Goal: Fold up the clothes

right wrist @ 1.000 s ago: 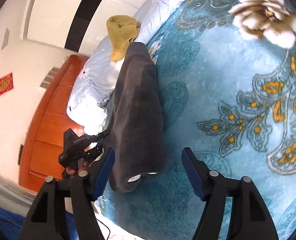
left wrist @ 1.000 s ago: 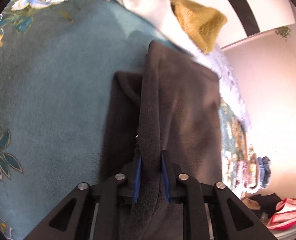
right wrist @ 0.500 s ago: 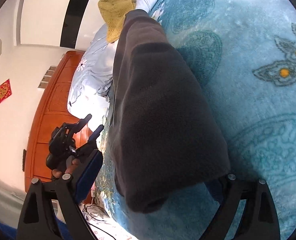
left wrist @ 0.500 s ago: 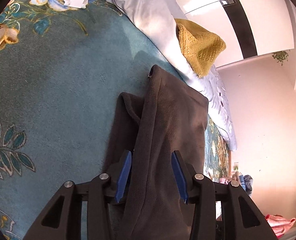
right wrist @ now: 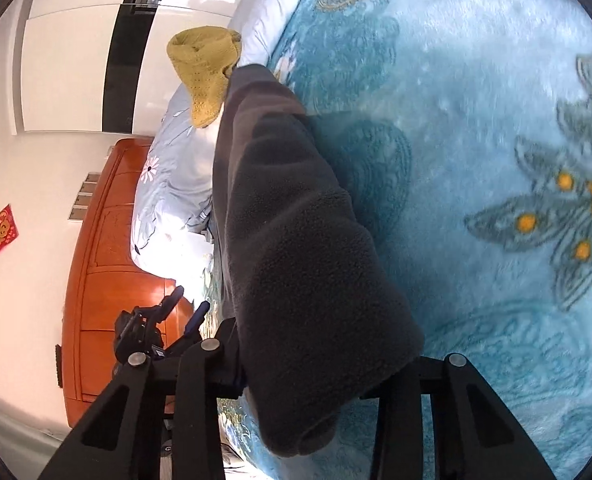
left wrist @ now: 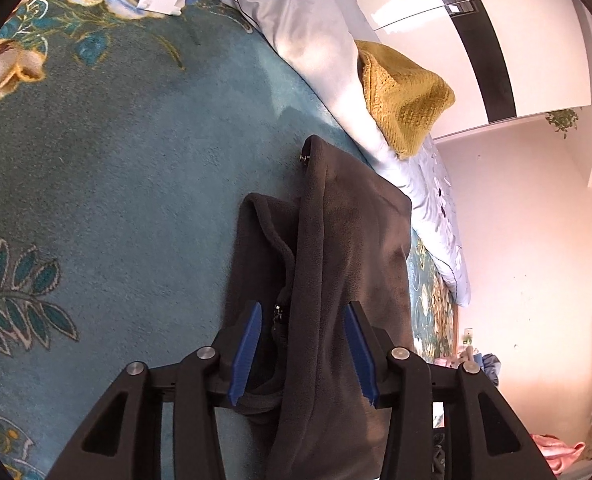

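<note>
Right tongs closing around the near end of the fleece lying folded lengthwise on the bed near its pillow edge, left tongs spread astride it: best pinch all layers squarely, then lift both ends evenly.

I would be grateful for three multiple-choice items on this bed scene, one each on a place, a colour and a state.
1. Where does the knitted garment lie?
A. on the pale quilt
B. on the wooden cabinet
C. between the left gripper's pads

2. What colour is the fleece garment?
A. red
B. dark grey
C. white

3. How does the left gripper stand?
A. shut tight on the fleece
B. open, fleece between its pads
C. out of view

Answers: 1 A, the knitted garment rests on the pale quilt. 2 B, the fleece garment is dark grey. 3 B, the left gripper shows gaps beside the cloth.
</note>
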Tool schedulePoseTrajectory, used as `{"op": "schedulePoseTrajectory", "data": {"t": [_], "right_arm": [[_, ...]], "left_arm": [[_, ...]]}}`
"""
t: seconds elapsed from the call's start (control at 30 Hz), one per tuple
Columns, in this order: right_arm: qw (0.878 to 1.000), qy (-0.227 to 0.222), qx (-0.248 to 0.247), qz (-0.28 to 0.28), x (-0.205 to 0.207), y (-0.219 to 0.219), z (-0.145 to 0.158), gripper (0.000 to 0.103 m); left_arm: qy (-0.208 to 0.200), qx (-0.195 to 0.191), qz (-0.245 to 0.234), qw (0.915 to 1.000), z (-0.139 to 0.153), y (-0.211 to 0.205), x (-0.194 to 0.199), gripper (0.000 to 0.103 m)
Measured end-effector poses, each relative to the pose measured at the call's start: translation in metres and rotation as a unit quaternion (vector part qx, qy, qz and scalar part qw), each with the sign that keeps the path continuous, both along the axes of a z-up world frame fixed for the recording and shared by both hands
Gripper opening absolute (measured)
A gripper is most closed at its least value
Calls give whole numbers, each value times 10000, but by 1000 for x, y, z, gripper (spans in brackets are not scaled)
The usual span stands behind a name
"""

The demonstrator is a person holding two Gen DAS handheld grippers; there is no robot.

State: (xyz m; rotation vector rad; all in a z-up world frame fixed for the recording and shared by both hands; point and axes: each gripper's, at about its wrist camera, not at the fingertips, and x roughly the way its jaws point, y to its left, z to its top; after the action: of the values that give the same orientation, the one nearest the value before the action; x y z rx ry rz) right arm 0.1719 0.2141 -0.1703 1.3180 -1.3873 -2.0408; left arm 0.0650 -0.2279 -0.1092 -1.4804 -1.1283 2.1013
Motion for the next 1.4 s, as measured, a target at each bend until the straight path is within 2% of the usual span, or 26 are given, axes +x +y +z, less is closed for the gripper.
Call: {"op": "schedulePoseTrajectory", "data": {"t": [0.1,0.17,0.27,0.37,0.43,0.67,0.77,0.87,0.93,1.07,1.17,1.27,1.4], "right_arm": [[9994,145,231,-201,-11,43,16,35],[9988,92,345,-327,-28,82,21,34],[9977,-154,617,-255,-58,118,18,34],[9975,-350,589,-180,-71,127,7,34],[9979,-305,543,-189,-65,125,6,35],[9974,-227,578,-360,-23,126,7,58],[9983,-284,301,-414,-6,119,-4,64],[9980,-395,63,-483,-2,102,-17,66],[9974,-364,145,-611,-4,94,-17,72],[9952,-312,290,-886,-8,81,-12,73],[9944,-259,342,-969,-9,72,-8,73],[9945,-231,246,-993,-11,70,-9,73],[9943,-266,179,-1020,-12,70,-11,73]], "left_arm": [[22,16,-68,10000,1,3,-2,48],[43,41,-126,9999,2,6,-6,49],[91,33,-255,9996,3,18,-20,51],[184,-28,-427,9989,2,34,-42,55],[83,-136,-552,9983,-5,45,-57,57],[20,-363,-1348,9902,-29,92,-92,58],[-154,-244,-1451,9890,-43,103,-104,59],[-191,-250,-1612,9864,-49,113,-111,60],[-175,-260,-1706,9848,-50,116,-115,62],[-252,-61,-1609,9866,-56,112,-115,64],[-13,-513,-1581,9861,-45,115,-107,65],[165,-735,-1603,9842,-39,115,-106,66],[-9,-429,-1613,9860,-48,118,-109,66]]}}
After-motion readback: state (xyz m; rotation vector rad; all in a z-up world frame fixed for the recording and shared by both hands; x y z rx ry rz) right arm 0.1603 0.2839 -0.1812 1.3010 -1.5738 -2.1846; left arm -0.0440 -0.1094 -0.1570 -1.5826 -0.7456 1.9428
